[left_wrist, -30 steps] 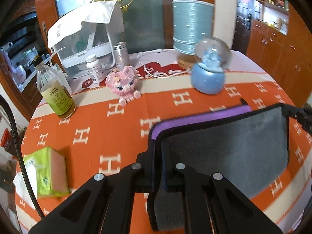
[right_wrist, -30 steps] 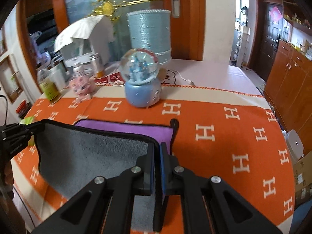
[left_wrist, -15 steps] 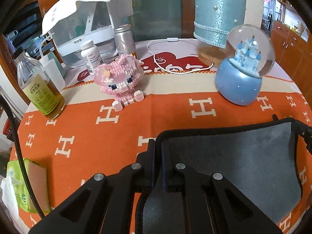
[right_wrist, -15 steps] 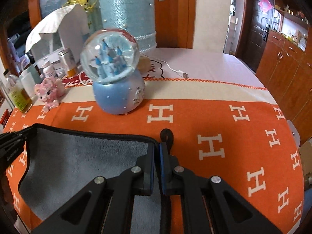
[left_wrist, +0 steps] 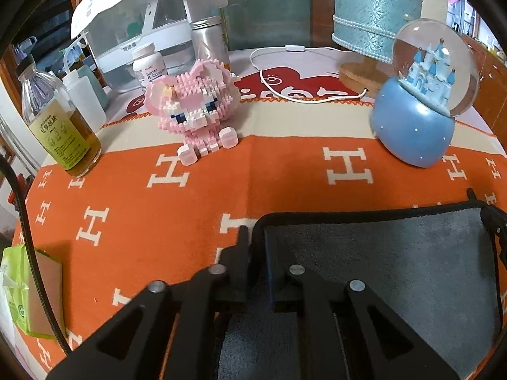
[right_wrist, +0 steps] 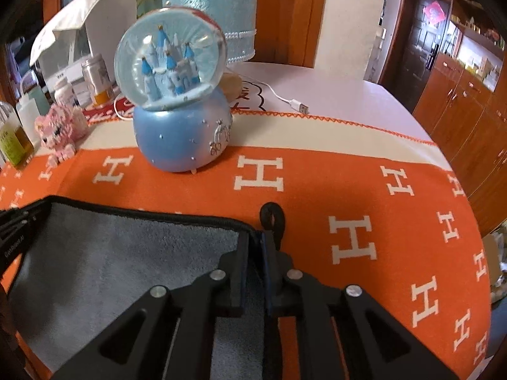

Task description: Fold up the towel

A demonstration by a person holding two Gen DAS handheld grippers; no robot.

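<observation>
Grey plush towel (left_wrist: 396, 269), black-edged corners pinched in left hand-held gripper (left_wrist: 257, 237) and right hand-held gripper (right_wrist: 255, 240).

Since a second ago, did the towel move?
Yes. The towel, held by both claws, went forward toward the snow globe, covering its purple side.

The towel (left_wrist: 396, 269) lies on the cloth (left_wrist: 285, 171) at the near edge of the bench (right_wrist: 342, 95), the left gripper (left_wrist: 258, 247) at its left corner, the right gripper (right_wrist: 255, 247) at its right. Behind the towel, the globe (left_wrist: 418, 120) stands to the right, the toy (left_wrist: 196, 110) to the left, the bottle (left_wrist: 60, 120) further left. A lamp (left_wrist: 377, 12) stands behind the globe, a cable (left_wrist: 285, 91) beside it. The tissue pack (left_wrist: 25, 288) lies at the near left edge.
</observation>
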